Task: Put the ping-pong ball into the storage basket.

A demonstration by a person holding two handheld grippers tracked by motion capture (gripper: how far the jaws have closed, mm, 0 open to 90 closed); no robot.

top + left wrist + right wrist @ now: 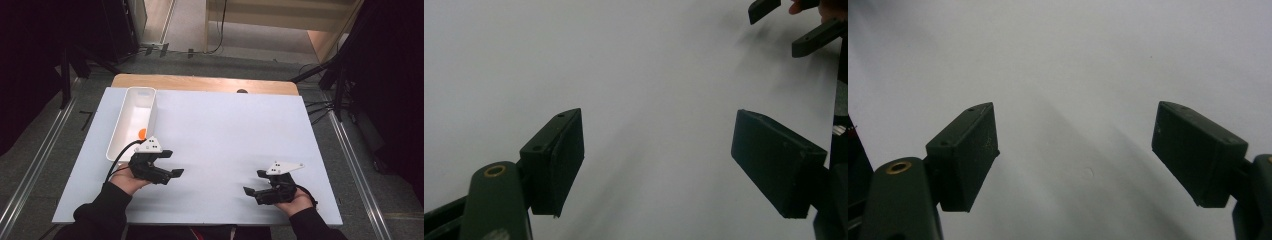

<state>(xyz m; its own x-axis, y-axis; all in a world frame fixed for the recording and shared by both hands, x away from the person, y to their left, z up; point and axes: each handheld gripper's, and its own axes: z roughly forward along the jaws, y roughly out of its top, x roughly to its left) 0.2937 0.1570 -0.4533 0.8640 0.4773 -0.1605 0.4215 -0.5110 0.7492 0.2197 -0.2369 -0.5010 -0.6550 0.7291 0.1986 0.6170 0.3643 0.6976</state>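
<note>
Both forearms come up from the bottom edge of the high view in dark sleeves, each hand cupped under its tool with the palm turned upward. The left gripper [170,164] sits at lower left of centre, just off the near end of the white bin [131,126], and it points toward the right side of the frame, tilted a little across the white worktop [225,130]. Its jaws stand spread with nothing between them; in the left gripper view the two black pads [559,160] frame only bare white surface, and the tips of the other tool show in the upper right corner.

The right gripper [254,182] rests at lower right, well apart from the left one, and it points toward the left of the frame, so the two tools face each other across an open stretch of worktop. Its jaws are spread as well and hold nothing; the right gripper view shows its pads [965,155] over plain white board.

A small orange object [142,133] lies inside the bin, near its closer end, just above the left gripper in the frame.
</note>
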